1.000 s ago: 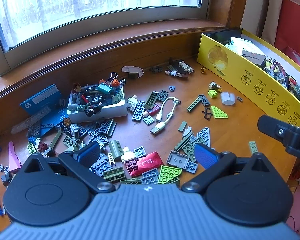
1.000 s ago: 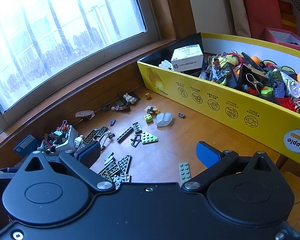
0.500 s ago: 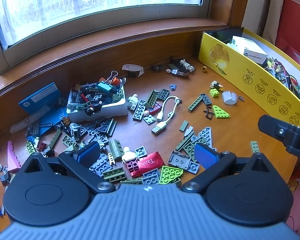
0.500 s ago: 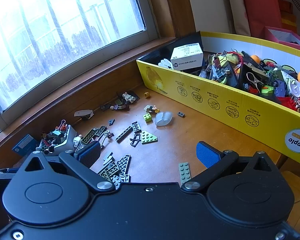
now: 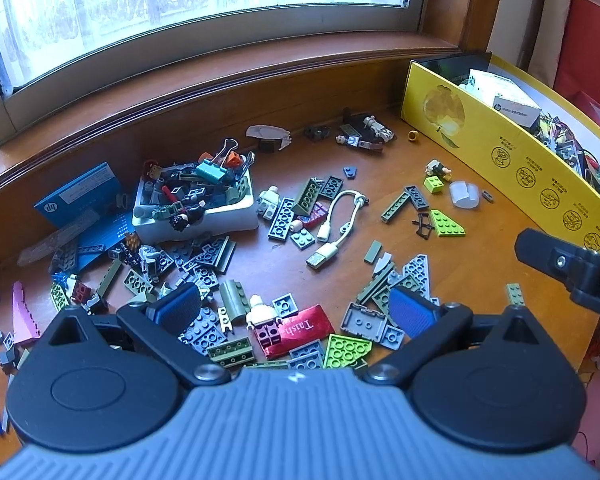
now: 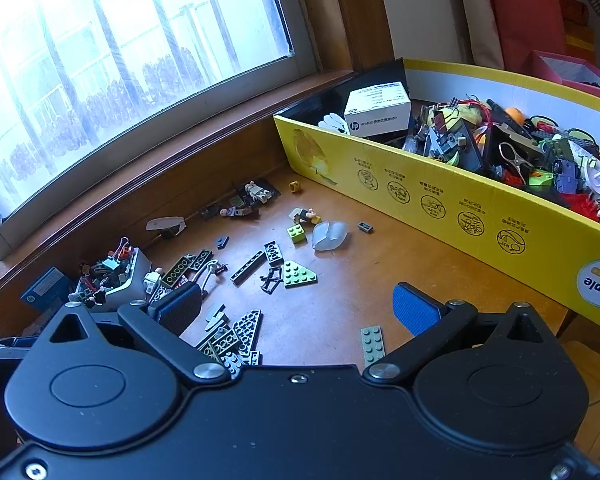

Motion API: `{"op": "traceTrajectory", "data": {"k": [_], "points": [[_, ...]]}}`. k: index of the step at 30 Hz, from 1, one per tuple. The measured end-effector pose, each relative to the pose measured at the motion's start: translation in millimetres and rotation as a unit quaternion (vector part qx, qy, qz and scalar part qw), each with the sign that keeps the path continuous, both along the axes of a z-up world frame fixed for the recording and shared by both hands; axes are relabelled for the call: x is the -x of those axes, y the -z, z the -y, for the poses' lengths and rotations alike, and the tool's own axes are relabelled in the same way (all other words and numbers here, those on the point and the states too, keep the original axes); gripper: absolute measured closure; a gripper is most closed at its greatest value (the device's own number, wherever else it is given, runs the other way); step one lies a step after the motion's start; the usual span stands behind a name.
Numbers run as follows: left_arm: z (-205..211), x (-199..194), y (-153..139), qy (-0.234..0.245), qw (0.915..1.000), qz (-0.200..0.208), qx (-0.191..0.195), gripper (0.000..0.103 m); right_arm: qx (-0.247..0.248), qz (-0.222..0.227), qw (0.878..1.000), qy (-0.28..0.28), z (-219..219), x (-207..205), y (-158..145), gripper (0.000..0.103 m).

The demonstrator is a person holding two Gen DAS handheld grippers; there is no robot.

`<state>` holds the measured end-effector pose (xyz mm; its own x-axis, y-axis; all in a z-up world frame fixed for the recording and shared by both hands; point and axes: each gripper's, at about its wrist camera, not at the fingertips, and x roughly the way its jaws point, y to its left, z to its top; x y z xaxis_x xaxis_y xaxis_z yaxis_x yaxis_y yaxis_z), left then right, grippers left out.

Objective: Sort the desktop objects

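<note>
Bricks (image 5: 216, 258) scattered across the wooden desk (image 5: 476, 256), densest on the left half near the window wall. White tray (image 5: 198, 220) sits back-left, heaped with bricks, figures and binder clips. Blue HP box (image 5: 80, 196) just left of the tray. White USB adapter cable (image 5: 336, 228) lies mid-desk, right of the tray. Red foil packet (image 5: 300, 330) is near the front edge, touching a white minifigure (image 5: 262, 312) and beside a lime wedge plate (image 5: 346, 350). A second lime wedge plate (image 6: 298, 274) lies further right, next to a small black clip part. Clear plastic piece (image 6: 329, 235) and a lime 2x2 brick (image 6: 297, 233) sit close to the yellow box (image 6: 460, 204), which runs along the right side and is packed with mixed items plus a white HP carton (image 6: 378, 110).

Left gripper (image 5: 296, 310): jaws wide apart, nothing held, hovering over the front pile. Right gripper (image 6: 300, 308): jaws wide apart, nothing held, above bare desk with a single green 2x4 plate (image 6: 372, 340) below it. Its tip shows at the right edge of the left wrist view.
</note>
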<state>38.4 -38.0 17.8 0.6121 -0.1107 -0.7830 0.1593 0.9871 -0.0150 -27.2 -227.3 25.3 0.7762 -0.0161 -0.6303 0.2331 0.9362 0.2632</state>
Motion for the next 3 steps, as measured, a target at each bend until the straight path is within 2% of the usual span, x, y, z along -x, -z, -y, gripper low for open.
{"op": "traceTrajectory", "data": {"k": [3], "points": [[-0.8, -1.5, 1.5, 0.0, 1.0, -0.002, 0.0, 0.0, 0.0, -0.003, 1.0, 0.0, 0.2, -1.7, 1.7, 0.001]]}}
